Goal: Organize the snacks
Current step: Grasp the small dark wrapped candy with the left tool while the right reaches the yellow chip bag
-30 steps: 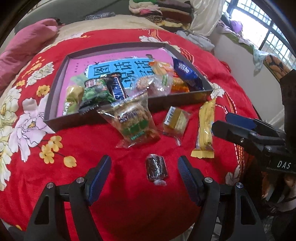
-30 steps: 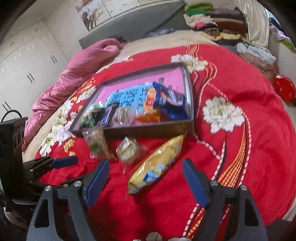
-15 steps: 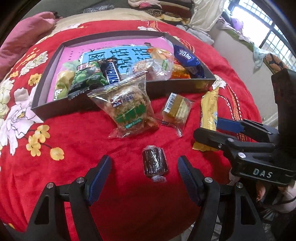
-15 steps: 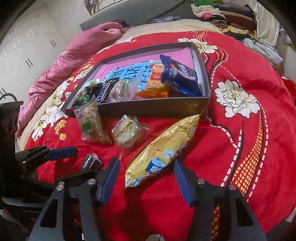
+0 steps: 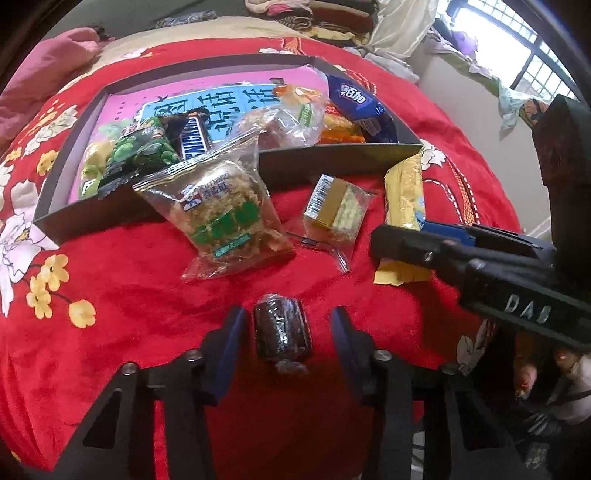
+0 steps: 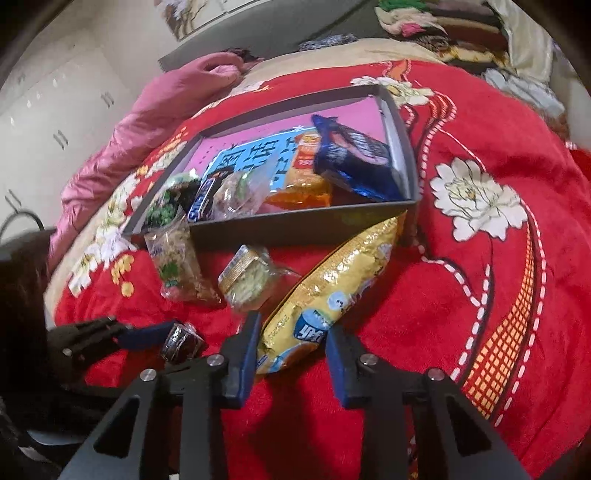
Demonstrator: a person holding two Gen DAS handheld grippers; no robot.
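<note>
Closing your two grippers on snacks lying on a red floral blanket (image 5: 122,295) that covers a bed.

Your left gripper (image 5: 284,332) straddles the dark wrapped cake (image 5: 282,332); its jaws have just been closing, yet gaps show on both sides. Your right gripper (image 6: 291,343) pinches the near end of the gold snack bag (image 6: 332,280), blue pads pressed in. Beyond lie a clear floss-cake pack (image 5: 225,214) and a small gold pack (image 5: 332,206), just before the dark box (image 5: 332,162) holding more snacks. A pink quilt (image 6: 147,122), white cupboards (image 6: 48,110), folded clothes (image 5: 314,14) and a barred window (image 5: 535,48) border the bed.
</note>
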